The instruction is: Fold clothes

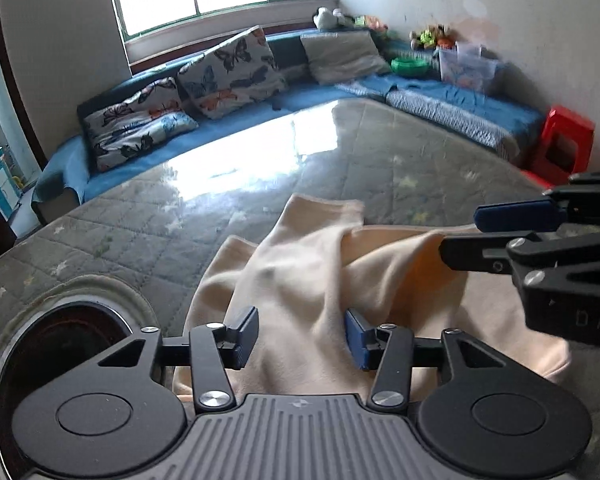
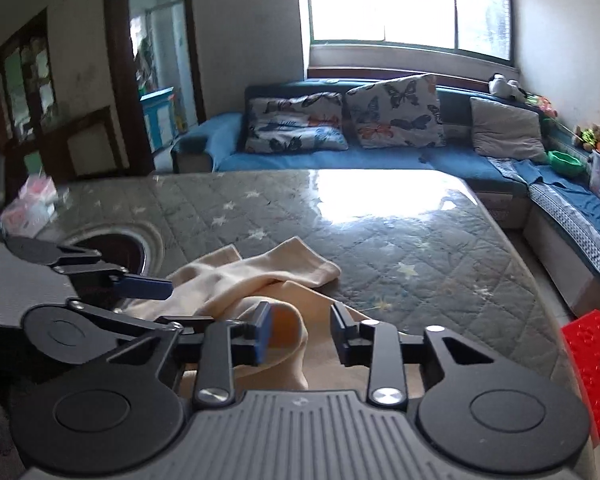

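One cream garment [image 1: 312, 280] — two grippers, left [image 1: 302, 338]; right [image 2: 300, 334] — both agape.

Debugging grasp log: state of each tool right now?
Left tool: open, fingers either side of the cream garment.
Right tool: open, over the garment.

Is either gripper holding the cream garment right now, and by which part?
Neither holds it. The left gripper and right gripper are both open over the cream garment.
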Available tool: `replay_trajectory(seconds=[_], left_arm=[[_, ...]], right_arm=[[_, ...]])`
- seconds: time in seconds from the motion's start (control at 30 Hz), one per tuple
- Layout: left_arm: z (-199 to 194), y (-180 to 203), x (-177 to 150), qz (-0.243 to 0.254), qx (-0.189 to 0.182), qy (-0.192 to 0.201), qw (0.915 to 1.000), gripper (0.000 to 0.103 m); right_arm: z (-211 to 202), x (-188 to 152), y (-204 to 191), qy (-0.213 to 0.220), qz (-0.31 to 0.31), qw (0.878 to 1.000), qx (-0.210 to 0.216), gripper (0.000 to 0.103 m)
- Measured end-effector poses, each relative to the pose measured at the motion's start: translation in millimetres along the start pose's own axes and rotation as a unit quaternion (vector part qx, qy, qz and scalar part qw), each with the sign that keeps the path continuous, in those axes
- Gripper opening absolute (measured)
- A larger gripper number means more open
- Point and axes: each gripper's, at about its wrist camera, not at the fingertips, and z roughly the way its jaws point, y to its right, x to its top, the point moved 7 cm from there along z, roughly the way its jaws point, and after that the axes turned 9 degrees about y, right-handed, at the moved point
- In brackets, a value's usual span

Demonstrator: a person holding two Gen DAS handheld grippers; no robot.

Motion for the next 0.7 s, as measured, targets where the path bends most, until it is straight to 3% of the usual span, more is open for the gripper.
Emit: replay_trajectory(seconds=[0.03, 0.13, 0.3, 0.33, 0.4, 0.7], left_arm=[[0.8, -2.8, -2.4, 0.000, 0.001, -0.002, 1.0000, 0.013], [-0.4, -11.2, -7.2, -0.002, 0.007, 0.001, 1.0000, 0.005], [-16.2, -27.9, -7.6, -0.013, 0.027, 0.024, 0.9993, 0.003], [-20.2, -31.8, -7.5, -0.017, 0.032, 0.029, 0.9989, 0.003], [-28.8, -42.5, -7.0, -0.027, 0.044, 0.038, 0.9979, 0.003], [-81.4, -113.2, -28.4, -0.098, 0.109, 0.064, 0.9871, 0.002]], right_arm=[[5.7, -2.1, -2.3, -0.007, -0.008, 1.000, 0.001, 0.038], [22.6, -8.3, -9.0, -0.030, -0.030, 0.999, 0.004, 0.039], [44.3, -14.6, -18.5, -0.044, -0.052, 0.998, 0.001, 0.036], [45.5, -14.6, -18.8, -0.041, -0.048, 0.998, 0.000, 0.022], [47.9, -14.6, -19.2, -0.036, -0.038, 0.999, -0.004, 0.009], [-4.2, 5.3, -11.3, 0.040, -0.028, 0.998, -0.033, 0.005]])
